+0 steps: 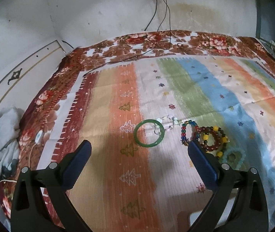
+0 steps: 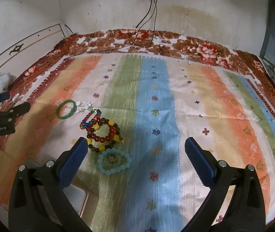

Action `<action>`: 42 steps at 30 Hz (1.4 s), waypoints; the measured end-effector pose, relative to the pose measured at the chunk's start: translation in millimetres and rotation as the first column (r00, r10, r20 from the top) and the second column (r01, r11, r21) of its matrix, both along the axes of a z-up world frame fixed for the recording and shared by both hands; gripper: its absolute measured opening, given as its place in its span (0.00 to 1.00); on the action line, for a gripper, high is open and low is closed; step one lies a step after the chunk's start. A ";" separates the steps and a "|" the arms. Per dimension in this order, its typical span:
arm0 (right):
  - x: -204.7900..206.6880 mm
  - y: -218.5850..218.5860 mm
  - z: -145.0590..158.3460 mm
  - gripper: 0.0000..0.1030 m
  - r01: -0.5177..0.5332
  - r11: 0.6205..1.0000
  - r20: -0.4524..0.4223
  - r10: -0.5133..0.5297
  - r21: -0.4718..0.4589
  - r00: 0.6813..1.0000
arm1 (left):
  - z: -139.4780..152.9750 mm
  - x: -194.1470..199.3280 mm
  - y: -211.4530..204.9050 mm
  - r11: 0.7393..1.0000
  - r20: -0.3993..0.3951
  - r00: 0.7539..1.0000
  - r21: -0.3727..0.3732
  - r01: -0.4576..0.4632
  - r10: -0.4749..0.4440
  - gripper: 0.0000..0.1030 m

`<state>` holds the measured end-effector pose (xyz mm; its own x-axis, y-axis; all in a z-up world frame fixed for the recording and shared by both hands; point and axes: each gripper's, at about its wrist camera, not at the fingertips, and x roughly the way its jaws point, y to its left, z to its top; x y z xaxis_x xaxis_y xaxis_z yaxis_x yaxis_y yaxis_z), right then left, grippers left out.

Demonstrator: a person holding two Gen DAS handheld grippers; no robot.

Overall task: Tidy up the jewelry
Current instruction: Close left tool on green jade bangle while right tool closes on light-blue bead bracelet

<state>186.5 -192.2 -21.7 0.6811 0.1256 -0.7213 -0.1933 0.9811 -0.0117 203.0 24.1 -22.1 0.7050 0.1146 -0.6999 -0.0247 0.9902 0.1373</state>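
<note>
Ahead of the fingers, a glossy, smooth green bangle [image 1: 149, 133] is lying on a matt woven striped cloth [image 1: 176, 96]. Shiny glass-like red and yellow beads [image 2: 102, 133] and a milky pale blue bead bracelet [image 2: 114, 163] are gleaming beside the left finger's matt blue pad [image 2: 73, 160].

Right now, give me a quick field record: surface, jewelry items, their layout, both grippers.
surface: striped cloth over a floral blanket
items: green bangle, white bead strand, multicolor bead bracelet, red and yellow bead bracelets, light blue bead bracelet, ring
layout: all loose in one cluster; ring lies inside the light blue bead bracelet; white bead strand touches the green bangle
left gripper: jaws open, empty, green bangle ahead of it
right gripper: jaws open, empty, cluster near its left finger
</note>
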 end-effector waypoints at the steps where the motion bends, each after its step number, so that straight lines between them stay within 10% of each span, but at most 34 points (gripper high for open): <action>1: 2.4 0.4 -1.9 0.95 -0.003 1.000 -0.009 0.003 -0.003 1.000 | -1.1 5.3 1.6 1.000 -0.007 1.000 -0.004 -0.001 0.001 0.95; 42: 68.5 3.8 -105.0 0.86 -0.068 0.982 -0.330 0.006 -0.175 0.944 | -116.8 113.6 52.8 0.998 -0.342 0.938 -0.026 -0.064 0.051 0.93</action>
<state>254.9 -188.4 -126.7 0.4011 -0.0075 -0.9160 -0.2525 0.9603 -0.1184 316.6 76.9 -138.9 0.4160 0.1181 -0.9016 -0.0401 0.9930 0.1115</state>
